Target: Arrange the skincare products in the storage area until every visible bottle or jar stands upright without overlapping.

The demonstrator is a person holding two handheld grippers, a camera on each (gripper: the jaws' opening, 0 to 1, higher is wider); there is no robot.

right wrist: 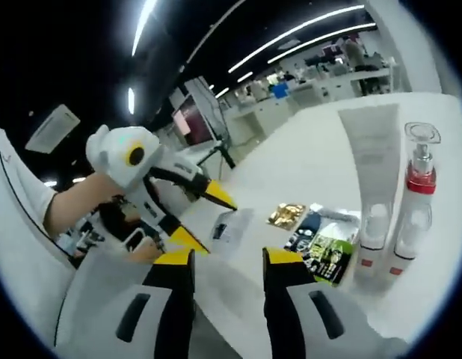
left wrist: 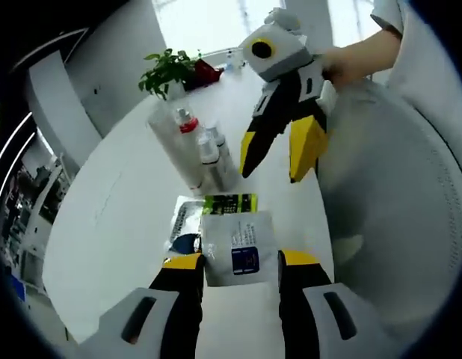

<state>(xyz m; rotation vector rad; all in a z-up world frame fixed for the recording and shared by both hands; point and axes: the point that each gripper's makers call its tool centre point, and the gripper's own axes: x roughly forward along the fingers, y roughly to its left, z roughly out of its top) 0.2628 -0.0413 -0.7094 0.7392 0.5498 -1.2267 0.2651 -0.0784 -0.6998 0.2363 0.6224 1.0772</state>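
A white sachet [left wrist: 238, 250] with a blue label lies flat on the white table [left wrist: 119, 224], between the jaws of my left gripper [left wrist: 240, 260], which is open. Beyond it lie a green-black sachet [left wrist: 231, 203] and a blue-silver sachet [left wrist: 182, 233]. Further on, a tall white tube [left wrist: 167, 138], a red-collared pump bottle [left wrist: 188, 123] and two small white bottles [left wrist: 210, 155] stand upright in a tight cluster. My right gripper [left wrist: 272, 173] hovers open just right of them. In the right gripper view, my right gripper [right wrist: 229, 258] is open and empty, with the tube [right wrist: 373, 142], pump bottle [right wrist: 418, 179] and green-black sachet [right wrist: 328, 250] to its right and the left gripper [right wrist: 220, 228] to its left.
A potted plant [left wrist: 171, 71] and a red object [left wrist: 205, 72] sit at the table's far edge. A person's hand [left wrist: 350, 63] holds the right gripper. A gold sachet [right wrist: 285, 215] lies beside the other sachets. Desks and shelves [right wrist: 321, 75] fill the room behind.
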